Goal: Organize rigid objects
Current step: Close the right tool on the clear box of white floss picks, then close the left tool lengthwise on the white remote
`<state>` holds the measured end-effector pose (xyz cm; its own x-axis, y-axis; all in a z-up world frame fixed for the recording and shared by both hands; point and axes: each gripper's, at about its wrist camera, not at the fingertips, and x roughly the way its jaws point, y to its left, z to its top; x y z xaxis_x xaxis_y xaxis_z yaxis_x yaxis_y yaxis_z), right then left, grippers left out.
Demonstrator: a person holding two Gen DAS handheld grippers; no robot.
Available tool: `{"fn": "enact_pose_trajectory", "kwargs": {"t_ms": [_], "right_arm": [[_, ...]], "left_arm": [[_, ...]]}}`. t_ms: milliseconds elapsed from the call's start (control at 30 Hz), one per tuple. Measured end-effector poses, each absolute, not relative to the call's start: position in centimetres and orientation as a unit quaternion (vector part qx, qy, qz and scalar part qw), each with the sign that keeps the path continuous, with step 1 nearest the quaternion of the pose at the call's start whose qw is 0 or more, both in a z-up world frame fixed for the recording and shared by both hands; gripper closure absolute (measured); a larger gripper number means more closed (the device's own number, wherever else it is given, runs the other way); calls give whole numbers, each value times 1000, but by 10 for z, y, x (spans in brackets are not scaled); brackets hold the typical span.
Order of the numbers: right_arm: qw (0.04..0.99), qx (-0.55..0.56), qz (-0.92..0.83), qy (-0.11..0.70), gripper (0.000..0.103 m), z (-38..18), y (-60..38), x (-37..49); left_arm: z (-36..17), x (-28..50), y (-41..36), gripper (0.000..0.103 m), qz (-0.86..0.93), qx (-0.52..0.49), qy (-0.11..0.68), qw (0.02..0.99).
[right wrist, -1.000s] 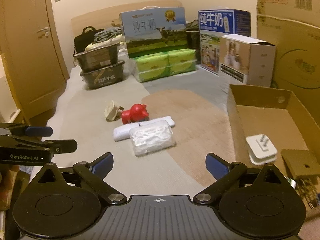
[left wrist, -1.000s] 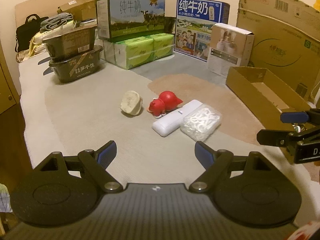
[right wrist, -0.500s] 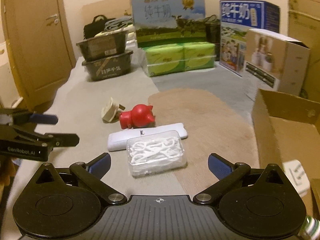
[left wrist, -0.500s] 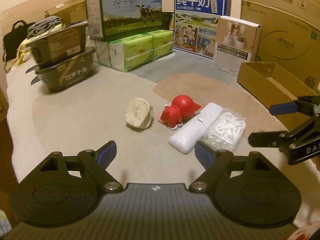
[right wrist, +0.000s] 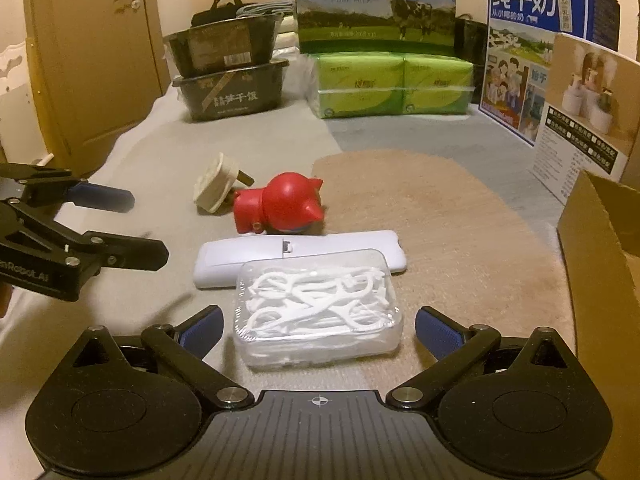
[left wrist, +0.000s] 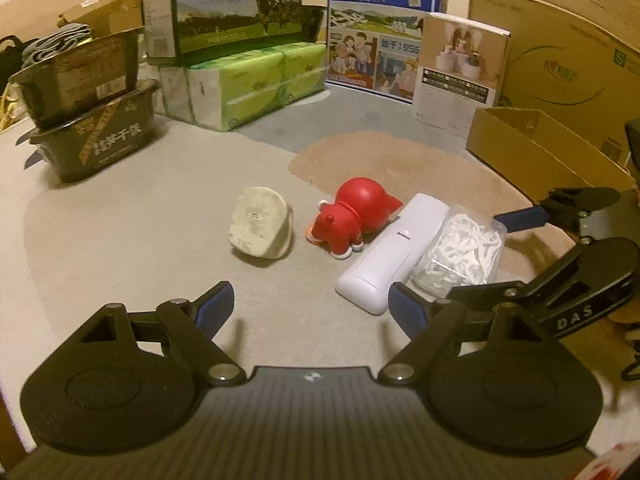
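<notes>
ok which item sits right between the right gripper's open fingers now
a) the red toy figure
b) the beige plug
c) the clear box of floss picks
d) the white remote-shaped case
c: in the right wrist view the clear box of floss picks lies centred in front of the right gripper, whose jaws are spread wide on either side of it; the white case lies just behind the box.

We see dim, warm yellowish indoor light, soft short shadows under things, strong fisheye bending and dark vignette at corners, slight motion blur and grain throughout both views.
</notes>
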<state>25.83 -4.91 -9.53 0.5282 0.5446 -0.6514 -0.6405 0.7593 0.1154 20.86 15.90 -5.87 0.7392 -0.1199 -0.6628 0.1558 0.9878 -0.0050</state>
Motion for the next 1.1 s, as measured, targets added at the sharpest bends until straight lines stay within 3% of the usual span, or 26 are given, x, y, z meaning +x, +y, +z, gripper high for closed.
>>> {"fn": "enact_pose_trajectory", "kwargs": {"t_ms": [67,167,633,933,1100], "right_arm": [[870,-70,340,349,2,-97,-48,261],[868,-71,342,353,16,-99,-46,263],[893,-46,261,363,17,-93,-84,250],[896,-39,248,366,17,-94,-98,247],[897,-41,247,365,17,-90,-99,238]], "left_arm": [[-60,210,158,21,-79,30,356,931],[-62,213,157,21,-84,34,360,929],[-75,234,134,31,-134,73,369,917],[-81,247,112,60,-158,97,375,908],[-78,234,101,68,-149,83,387,906]]}}
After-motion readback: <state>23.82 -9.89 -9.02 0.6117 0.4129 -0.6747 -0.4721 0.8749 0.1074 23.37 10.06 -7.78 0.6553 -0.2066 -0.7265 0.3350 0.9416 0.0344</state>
